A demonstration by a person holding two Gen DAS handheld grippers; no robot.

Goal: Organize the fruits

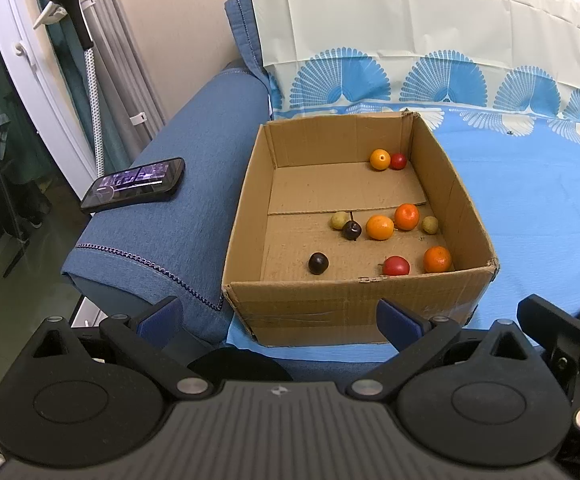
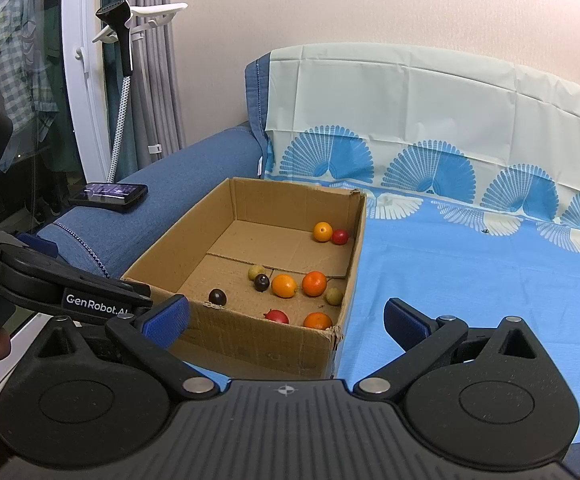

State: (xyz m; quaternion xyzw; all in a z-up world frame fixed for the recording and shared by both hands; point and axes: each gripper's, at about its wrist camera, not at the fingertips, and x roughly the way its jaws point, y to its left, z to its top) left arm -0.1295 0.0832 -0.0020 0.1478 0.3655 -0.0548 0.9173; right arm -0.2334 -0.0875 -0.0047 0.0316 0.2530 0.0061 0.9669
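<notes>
An open cardboard box (image 1: 246, 208) (image 2: 170, 256) sits on a blue sheet and holds several small fruits. Oranges (image 1: 380, 227) (image 2: 284, 285), red fruits (image 1: 396, 266) (image 2: 277, 316), dark plums (image 1: 318, 263) (image 2: 217, 296) and pale yellow-green fruits (image 1: 430, 224) (image 2: 334, 295) lie on its floor. An orange fruit (image 1: 380, 159) and a red one (image 1: 398, 161) sit in the far right corner. My left gripper (image 1: 280, 318) is open and empty before the box's near wall. My right gripper (image 2: 286, 316) is open and empty, over the box's near right corner.
A phone (image 1: 134, 185) (image 2: 109, 195) lies on the blue sofa armrest (image 1: 162, 232) left of the box. The blue patterned sheet (image 1: 530, 200) (image 2: 470, 280) spreads right of the box. A garment steamer stand (image 2: 124, 80) and a window are at the left.
</notes>
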